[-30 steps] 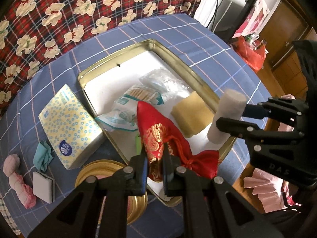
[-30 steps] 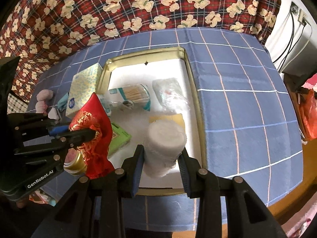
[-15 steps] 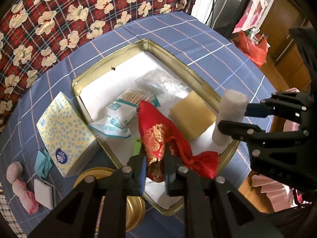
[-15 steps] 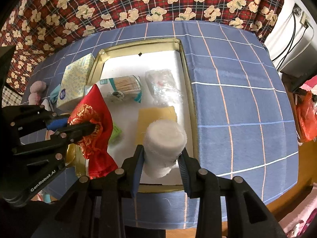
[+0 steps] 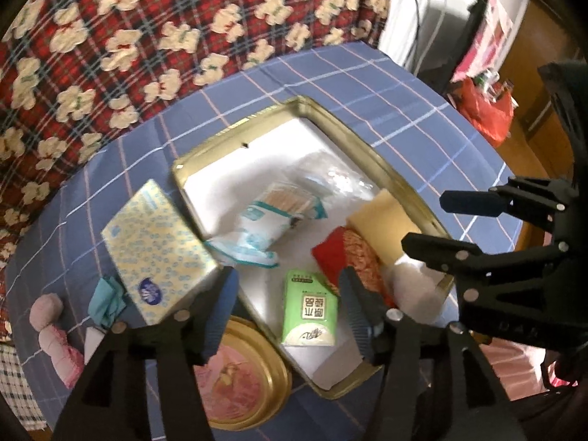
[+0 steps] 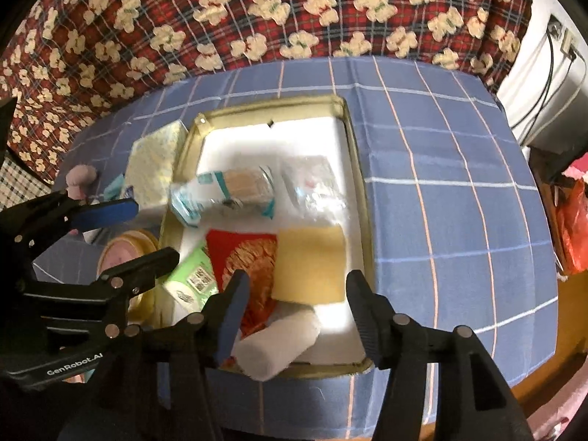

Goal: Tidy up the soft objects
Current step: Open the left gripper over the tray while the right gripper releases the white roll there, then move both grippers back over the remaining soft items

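The red embroidered pouch lies partly hidden behind a finger of the left hand-held gripper in its own wrist view, its lower end out of sight. Motion blur smears the white cloth roll and the clear plastic packet, whose contents cannot be made out. The round gold tin lid is masked by the fingers.

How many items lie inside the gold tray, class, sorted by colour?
In the gold tray:
Red: 1, red pouch
Yellow: 1, yellow sponge
Green: 1, green tissue pack
White: 1, white roll
Clear: 2, swab bag, clear bag
Total: 6
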Available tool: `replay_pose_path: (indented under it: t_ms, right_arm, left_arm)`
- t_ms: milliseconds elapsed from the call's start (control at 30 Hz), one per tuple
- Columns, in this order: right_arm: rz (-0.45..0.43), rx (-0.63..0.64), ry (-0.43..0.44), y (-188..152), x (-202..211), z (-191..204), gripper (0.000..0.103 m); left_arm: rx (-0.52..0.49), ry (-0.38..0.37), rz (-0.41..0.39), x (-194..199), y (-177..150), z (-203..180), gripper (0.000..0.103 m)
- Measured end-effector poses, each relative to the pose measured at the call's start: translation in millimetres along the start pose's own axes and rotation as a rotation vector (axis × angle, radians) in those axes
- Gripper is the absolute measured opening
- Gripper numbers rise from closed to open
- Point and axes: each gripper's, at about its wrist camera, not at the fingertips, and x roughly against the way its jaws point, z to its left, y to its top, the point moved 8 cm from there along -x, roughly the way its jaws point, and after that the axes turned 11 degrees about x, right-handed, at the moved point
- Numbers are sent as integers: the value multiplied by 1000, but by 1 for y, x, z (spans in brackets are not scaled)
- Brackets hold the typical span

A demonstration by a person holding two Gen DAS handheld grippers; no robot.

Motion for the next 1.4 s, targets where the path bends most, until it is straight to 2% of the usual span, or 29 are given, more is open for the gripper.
replay_pose_path:
  t_ms: [300, 667, 1067, 1167, 1200, 1400]
  right_arm:
    - [-65, 52, 37, 32, 1, 28, 58]
    - [-101, 205, 127, 80, -11, 109, 58]
    - [-88, 382, 237, 110, -36, 217, 58]
    - [-75, 423, 262, 113, -43, 242, 67]
    - [-69, 440, 270, 114, -46, 251, 68]
    - [-25, 528, 306, 114, -65, 299, 69]
  left_arm:
    - [103, 69, -31, 18, -5, 53, 59]
    - [314, 167, -30, 37, -36, 153, 60]
    - [541, 266, -7, 53, -87, 256, 63]
    - [598, 293, 5, 55, -101, 281, 66]
    - [612, 301, 9, 55, -106, 288, 69]
    - [671, 326, 32, 55, -128, 319, 70]
